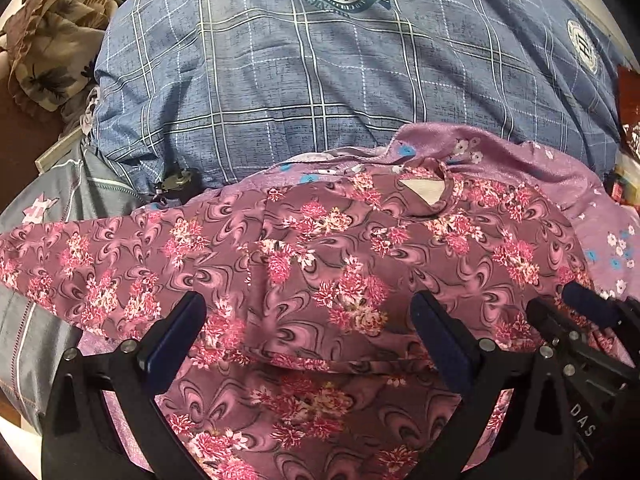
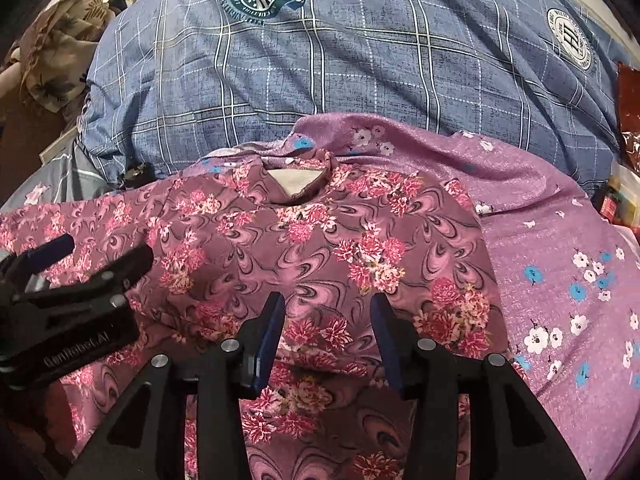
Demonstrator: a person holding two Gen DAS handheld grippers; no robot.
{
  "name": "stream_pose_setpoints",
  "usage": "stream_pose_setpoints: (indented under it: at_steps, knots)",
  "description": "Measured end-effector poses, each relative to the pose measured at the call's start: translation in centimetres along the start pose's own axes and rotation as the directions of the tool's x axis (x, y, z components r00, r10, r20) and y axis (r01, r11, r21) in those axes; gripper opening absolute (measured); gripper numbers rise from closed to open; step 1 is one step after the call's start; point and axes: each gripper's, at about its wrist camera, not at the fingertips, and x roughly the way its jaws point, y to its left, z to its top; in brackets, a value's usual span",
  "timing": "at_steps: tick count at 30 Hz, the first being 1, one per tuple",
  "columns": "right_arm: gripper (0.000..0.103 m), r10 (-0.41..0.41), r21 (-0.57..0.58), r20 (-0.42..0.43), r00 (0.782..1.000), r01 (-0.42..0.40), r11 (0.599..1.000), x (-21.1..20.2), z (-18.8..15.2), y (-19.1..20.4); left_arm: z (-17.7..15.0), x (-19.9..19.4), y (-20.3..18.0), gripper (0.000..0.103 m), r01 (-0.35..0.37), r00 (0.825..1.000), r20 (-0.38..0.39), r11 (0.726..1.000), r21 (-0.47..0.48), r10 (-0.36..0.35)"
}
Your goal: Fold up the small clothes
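A mauve top with pink flower print (image 1: 320, 256) (image 2: 320, 248) lies flat, its neckline (image 1: 426, 192) (image 2: 298, 184) away from me and its near edge folded over. One sleeve stretches to the left. My left gripper (image 1: 308, 320) hovers over the near folded edge with its jaws wide open and only cloth lying below them. My right gripper (image 2: 328, 320) stands open over the same fold, and its pads do not press the fabric. Each gripper shows in the other's view: the right gripper (image 1: 568, 308) at the right edge, the left gripper (image 2: 96, 256) at the left.
The top rests on a purple cloth with white and blue blossoms (image 2: 560, 280) (image 1: 520, 160). Behind it bulges a blue plaid quilt (image 1: 320, 80) (image 2: 340, 60). A brown leaf-print cloth (image 1: 56, 40) is heaped at the far left. Red packets (image 2: 628, 120) sit at the right edge.
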Motion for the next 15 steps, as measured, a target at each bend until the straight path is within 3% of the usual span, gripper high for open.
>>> stream_pose_setpoints:
  at_steps: [15]
  knots:
    - [0.046, -0.022, -0.013, -0.032, 0.999, 0.022, 1.000, 0.41, 0.12, 0.32, -0.48, 0.52, -0.70, 0.103, -0.002, 1.000, -0.010, 1.000, 0.025, 0.002]
